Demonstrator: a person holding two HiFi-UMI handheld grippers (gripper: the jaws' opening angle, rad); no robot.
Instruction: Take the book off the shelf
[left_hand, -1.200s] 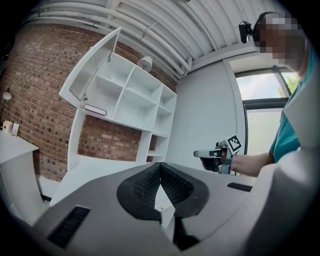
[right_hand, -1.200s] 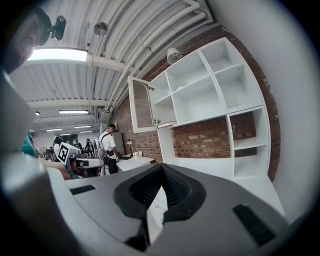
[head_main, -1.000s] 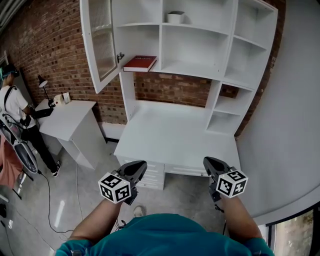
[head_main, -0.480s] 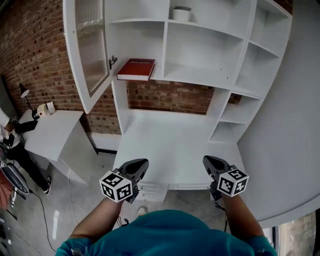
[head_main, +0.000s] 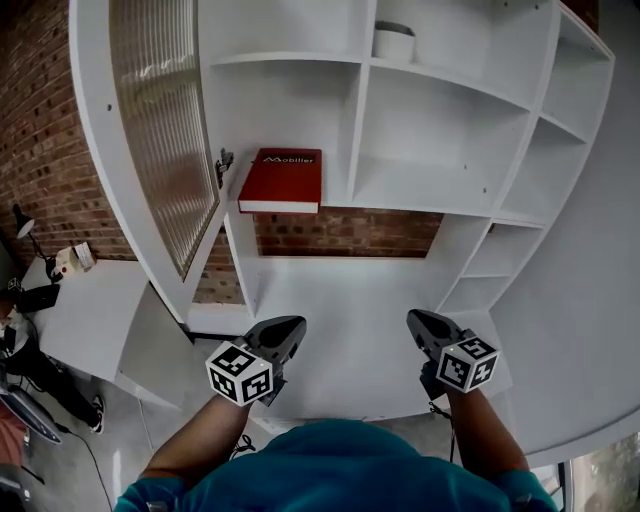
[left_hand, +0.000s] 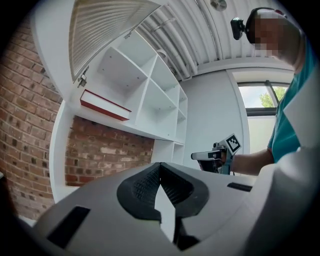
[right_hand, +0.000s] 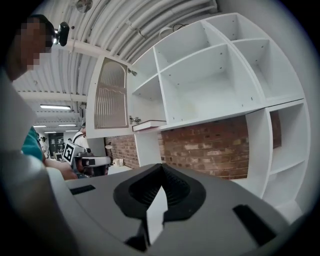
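A red book (head_main: 283, 181) lies flat on the lower left shelf of the white shelf unit (head_main: 440, 110), just right of the open cabinet door. It also shows in the left gripper view (left_hand: 105, 106) and, edge-on, in the right gripper view (right_hand: 149, 125). My left gripper (head_main: 285, 335) is held low over the front of the white desk (head_main: 350, 300), well below the book, jaws shut and empty. My right gripper (head_main: 420, 325) hangs level with it on the right, also shut with nothing in it. Both point toward the shelves.
The cabinet door (head_main: 160, 130) with ribbed glass stands swung open at the left of the book's compartment. A white pot (head_main: 394, 42) sits on an upper shelf. A lower white side table (head_main: 90, 310) stands at the left against the brick wall (head_main: 40, 150).
The view has come closer to the shelf unit, so the book and the door look larger. Both grippers stay shut and in the same places in the picture.
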